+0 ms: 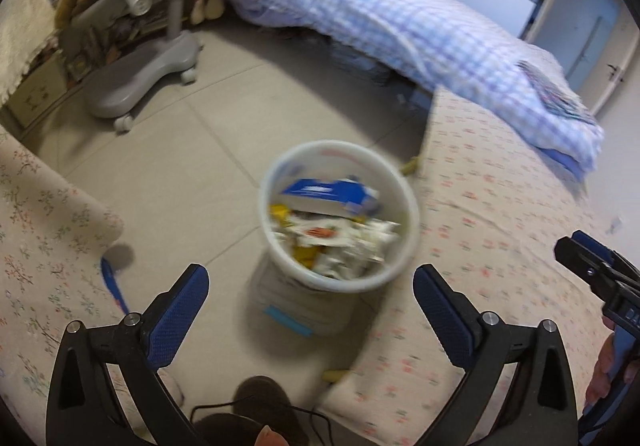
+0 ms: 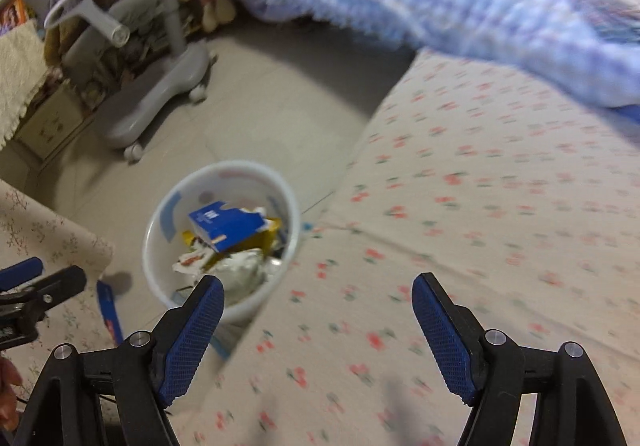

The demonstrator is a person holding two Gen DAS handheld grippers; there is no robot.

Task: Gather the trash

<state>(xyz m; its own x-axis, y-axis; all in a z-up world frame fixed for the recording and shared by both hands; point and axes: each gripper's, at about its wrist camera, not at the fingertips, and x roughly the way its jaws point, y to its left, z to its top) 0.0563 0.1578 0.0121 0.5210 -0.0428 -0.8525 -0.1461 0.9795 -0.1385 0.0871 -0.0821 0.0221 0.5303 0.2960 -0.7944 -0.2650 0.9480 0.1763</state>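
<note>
From the left wrist, the left gripper (image 1: 311, 278) hung with its blue-padded jaws spread wide and nothing between them. Straight ahead of the tips, in the gap between the two fingers, stood the white bin (image 1: 339, 214) on the grey tiled floor (image 1: 208, 150), already well filled: a torn blue carton (image 1: 332, 194) lay on top of crumpled white and yellow wrappers (image 1: 344, 242). To the right of the tongs ran the flowered mattress (image 1: 500, 206), with the checked blue quilt (image 1: 400, 14) heaped farther off. The right gripper (image 1: 592, 266) poked in from the far right edge, its jaws not readable from this side. To the left lay a flowered cloth (image 1: 44, 230) and a blue strip (image 1: 114, 286) just off the left finger; a grey wheeled chair base (image 1: 140, 82) stood well beyond.

From the right wrist, the right gripper (image 2: 318, 298) also stood with its jaws apart, empty, over the mattress (image 2: 480, 206). The bin (image 2: 224, 242) sat ahead and to the left of it, its near rim partly behind the left finger's tip, the carton (image 2: 226, 224) uppermost. The left gripper (image 2: 40, 282) showed at the left edge, and the chair base (image 2: 160, 94) far ahead on the left
</note>
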